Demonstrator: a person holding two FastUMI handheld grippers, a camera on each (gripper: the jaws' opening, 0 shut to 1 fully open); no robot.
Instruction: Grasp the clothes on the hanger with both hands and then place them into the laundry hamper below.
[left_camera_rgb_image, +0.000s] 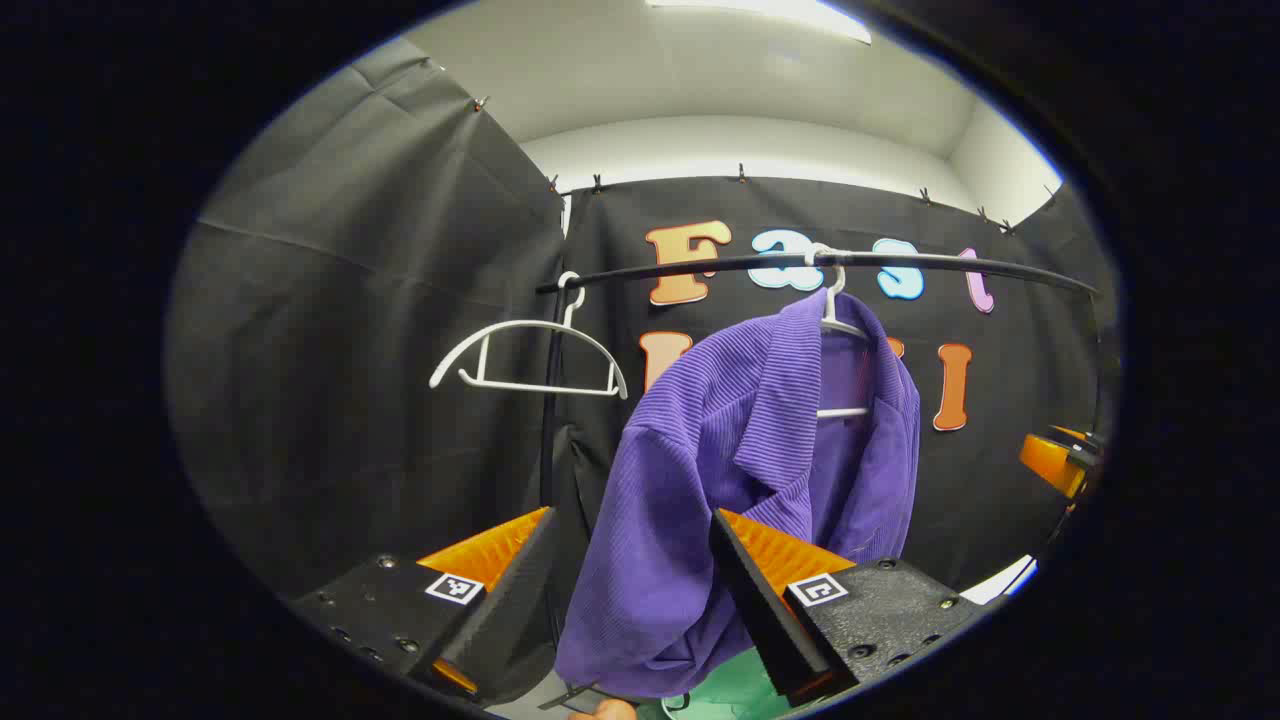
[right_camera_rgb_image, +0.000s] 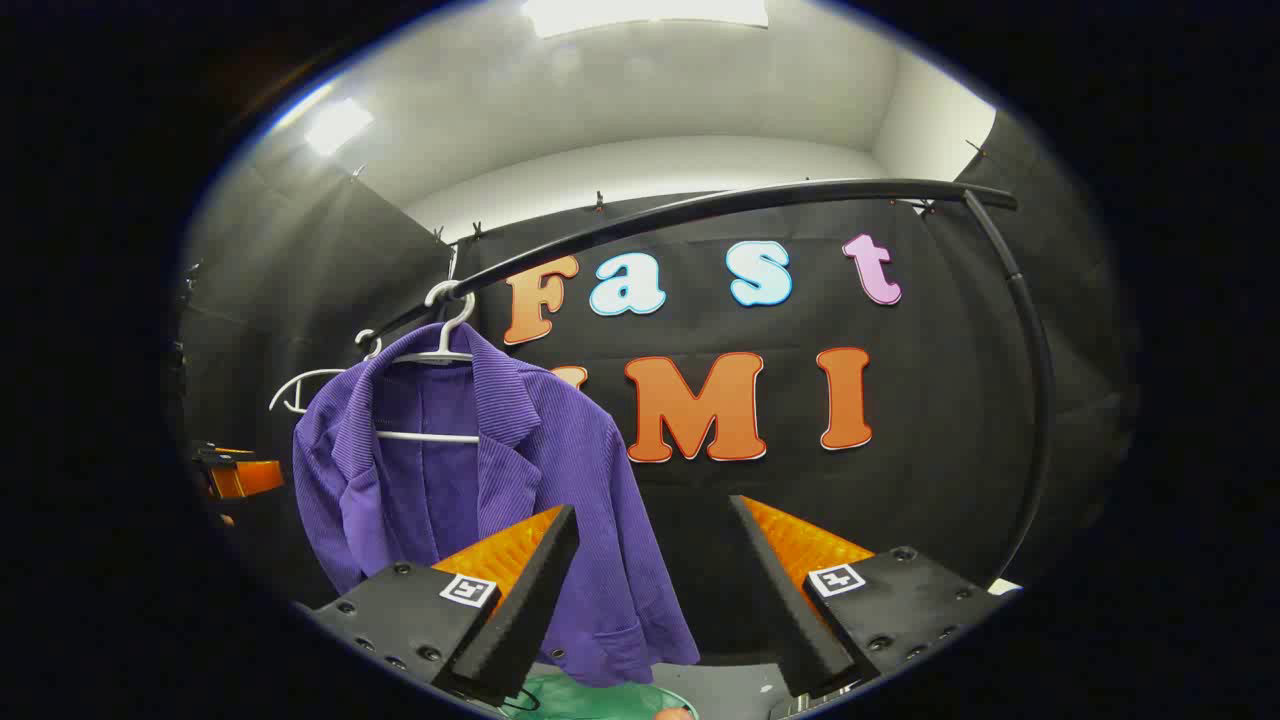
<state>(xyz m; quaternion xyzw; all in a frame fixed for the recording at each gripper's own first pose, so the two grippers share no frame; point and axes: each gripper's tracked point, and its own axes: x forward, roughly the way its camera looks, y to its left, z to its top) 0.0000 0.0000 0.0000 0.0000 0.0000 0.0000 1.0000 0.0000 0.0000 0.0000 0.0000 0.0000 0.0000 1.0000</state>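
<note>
In the left gripper view, an empty hanger (left_camera_rgb_image: 525, 350) hangs at the left end of the rail (left_camera_rgb_image: 700, 266). To its right the purple jacket (left_camera_rgb_image: 740, 480) hangs on a second hanger (left_camera_rgb_image: 838, 320), nearer the middle of the rail. The left gripper (left_camera_rgb_image: 632, 590) has its fingers wide apart with nothing between them, aimed at the jacket's near sleeve and shoulder. Below the hem a patch of green (left_camera_rgb_image: 735, 695) shows, likely the hamper. In the right gripper view the jacket (right_camera_rgb_image: 480, 500) sits toward the left end of the rail (right_camera_rgb_image: 720, 205), and the right gripper (right_camera_rgb_image: 655, 590) points mostly at the wall to its right, fingers also apart and empty. The step in hand looks like the approach. To do it well, each gripper should likely close on one shoulder, the right one swinging leftward first, then both lift the cloth clear of the hanger before lowering.
</note>
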